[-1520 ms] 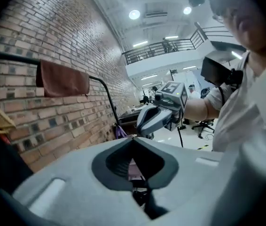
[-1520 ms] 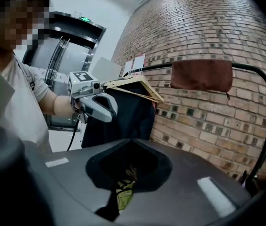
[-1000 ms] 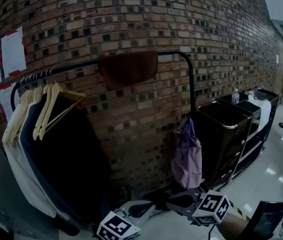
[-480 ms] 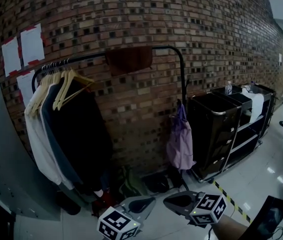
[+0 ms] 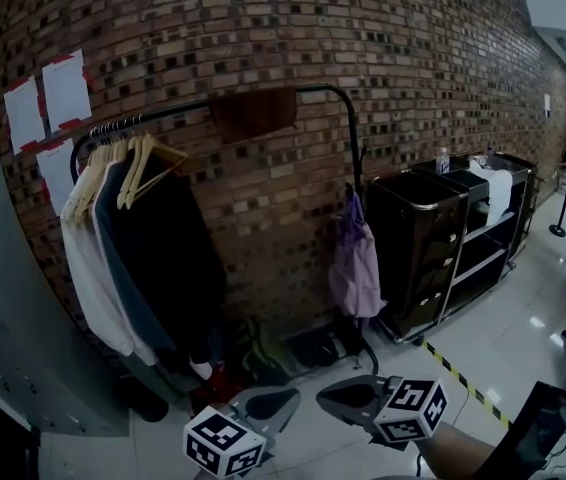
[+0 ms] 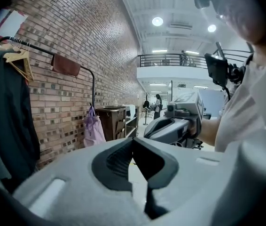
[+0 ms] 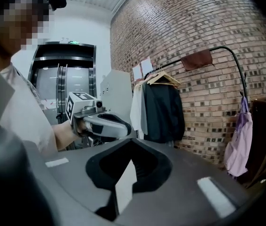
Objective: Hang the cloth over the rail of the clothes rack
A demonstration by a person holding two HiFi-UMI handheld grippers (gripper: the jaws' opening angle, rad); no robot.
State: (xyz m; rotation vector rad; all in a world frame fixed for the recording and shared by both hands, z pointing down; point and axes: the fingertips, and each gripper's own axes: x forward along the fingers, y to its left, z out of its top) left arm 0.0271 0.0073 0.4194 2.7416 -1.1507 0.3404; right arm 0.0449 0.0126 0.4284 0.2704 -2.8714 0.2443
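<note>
Brick wall [image 5: 413,88] across back. Clothes rack [image 5: 355,148] against it, coats [image 5: 153,258] on hangers at left end. Black cart [image 5: 423,238] just right of rack. Purple bag [image 5: 355,268] hanging by rack's right post. Brown cloth [image 5: 254,113] draped over top rail nr right bend, well apart from grippers. L gripper [image 6: 133,140] low, fingers pressed together, nothing btwn. R gripper [image 7: 129,142] likewise: fingers together, empty.

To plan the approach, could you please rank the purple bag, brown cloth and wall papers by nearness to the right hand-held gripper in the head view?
1. Purple bag, hanging low, centre-right.
2. Brown cloth, high up, centre.
3. White papers, upper far left.
</note>
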